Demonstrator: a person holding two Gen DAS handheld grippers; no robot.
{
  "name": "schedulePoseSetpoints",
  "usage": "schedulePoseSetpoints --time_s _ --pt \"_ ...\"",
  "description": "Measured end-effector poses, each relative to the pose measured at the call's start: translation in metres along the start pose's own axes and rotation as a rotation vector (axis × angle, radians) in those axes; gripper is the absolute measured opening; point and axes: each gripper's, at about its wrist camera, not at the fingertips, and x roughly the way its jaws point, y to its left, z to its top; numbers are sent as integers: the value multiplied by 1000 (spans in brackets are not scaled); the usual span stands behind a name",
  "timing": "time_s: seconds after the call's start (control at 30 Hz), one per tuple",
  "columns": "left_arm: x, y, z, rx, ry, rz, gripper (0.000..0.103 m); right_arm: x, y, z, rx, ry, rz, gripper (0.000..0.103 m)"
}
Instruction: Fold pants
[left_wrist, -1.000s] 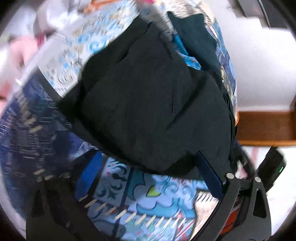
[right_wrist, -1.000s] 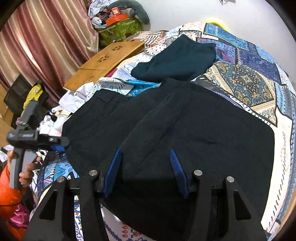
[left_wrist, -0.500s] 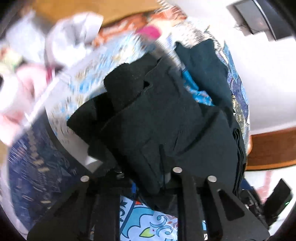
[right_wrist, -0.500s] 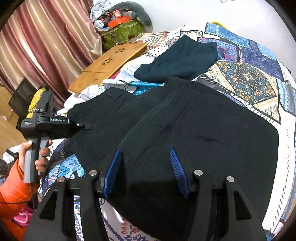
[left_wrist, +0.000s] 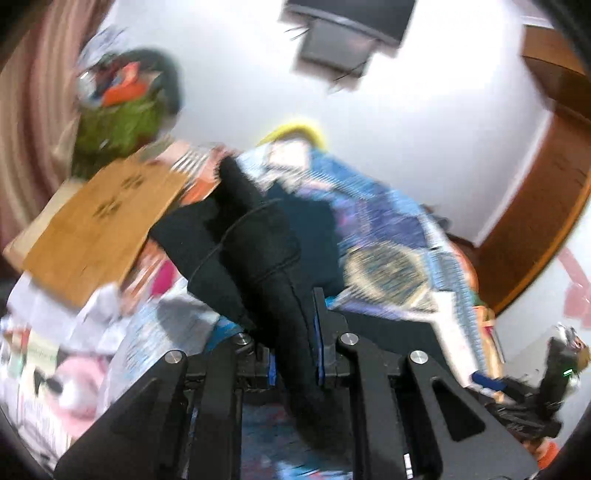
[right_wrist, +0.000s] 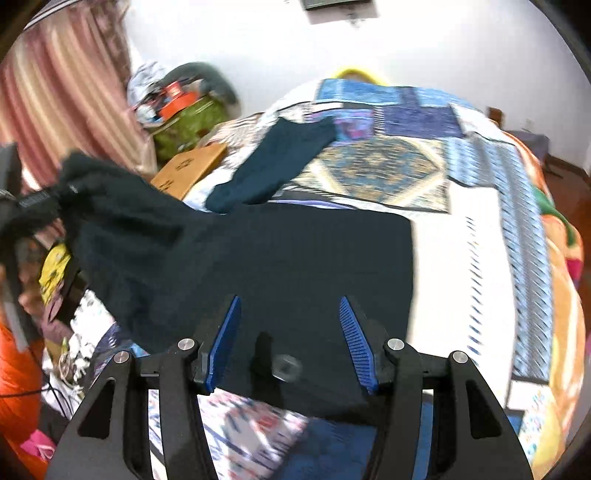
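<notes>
Draping limply, the black pants (right_wrist: 258, 258) looked soft and light, best pinched at a hem or waistband. The left hand-held gripper (left_wrist: 295, 354) was clamped on 1 raised edge; the rest lay on the bed (right_wrist: 480, 240), beneath the right hand-held gripper (right_wrist: 288, 339), its jaws apart and empty.

White wall (right_wrist: 424, 44), striped curtain (right_wrist: 55, 92) (pinkish), patterned quilted bed (right_wrist: 480, 177), wooden tray (left_wrist: 99, 221)

The left gripper (left_wrist: 295, 354), open a second ago, now clamps the pants (left_wrist: 258, 251) edge and lifts it off the quilt (right_wrist: 480, 206) (frames blurred); the right gripper (right_wrist: 291, 339) shifts sideways.
</notes>
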Motion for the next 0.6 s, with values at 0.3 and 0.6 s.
schedulePoseSetpoints --time_s 0.3,0.6 --pt "31 -114 16 146 41 -217 15 -35 -46 -19 120 -64 -20 52" --pt "101 -192 -63 349 340 -334 15 -50 -66 -36 166 -61 -37 52"
